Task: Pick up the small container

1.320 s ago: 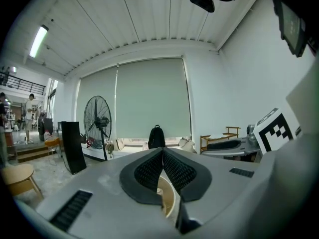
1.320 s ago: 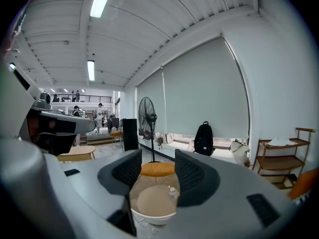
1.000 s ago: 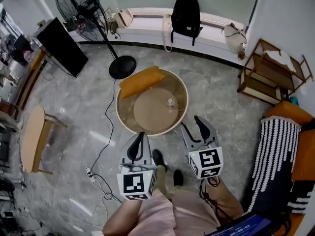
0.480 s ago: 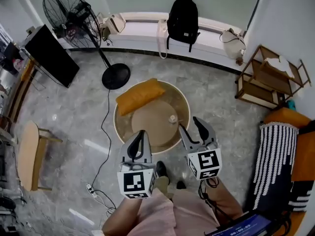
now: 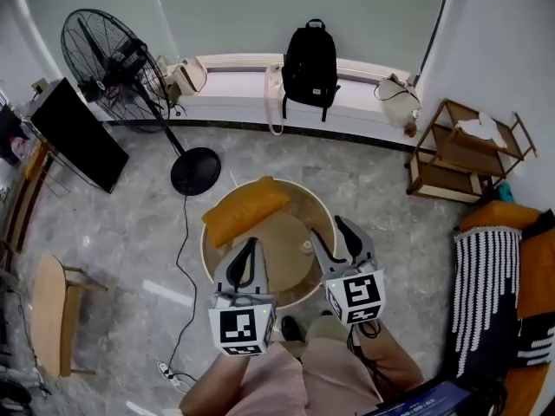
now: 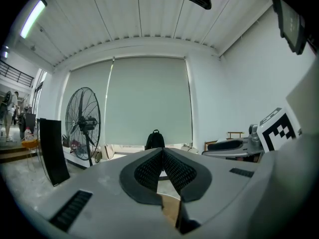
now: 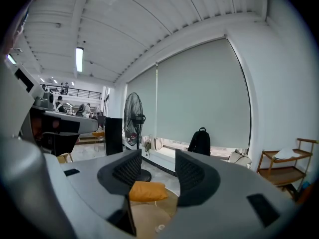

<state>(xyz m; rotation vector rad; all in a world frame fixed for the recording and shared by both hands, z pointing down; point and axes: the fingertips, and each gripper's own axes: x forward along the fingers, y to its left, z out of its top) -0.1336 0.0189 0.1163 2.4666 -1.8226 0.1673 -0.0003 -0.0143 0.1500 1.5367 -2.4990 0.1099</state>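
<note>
Table (image 5: 282, 232) as my landmark: round, tan-topped, with a pale rim; the small container (image 5: 306, 247) stands upright on the top, toward the table's right edge and apart from both grippers; an orange cushion (image 5: 245, 209) lies across the table's far-left part, overhanging the rim. I see my left gripper (image 5: 251, 248) held over the table's near-left side; in the left gripper view its jaws are pressed tip to tip, gripping nothing. My right gripper (image 5: 328, 230) hangs over the table's near-right rim, near the container but not touching it; in the right gripper view its jaws stand wide apart and empty; through the gap I see the cushion, the tabletop and, low down, the container. Beyond the table's far-left side stands a pedestal fan (image 5: 113, 59); straight beyond the table a black backpack (image 5: 310, 59) rests against a white ledge (image 5: 243, 81); off the table's far-right side is a wooden shelf (image 5: 464, 150).
</note>
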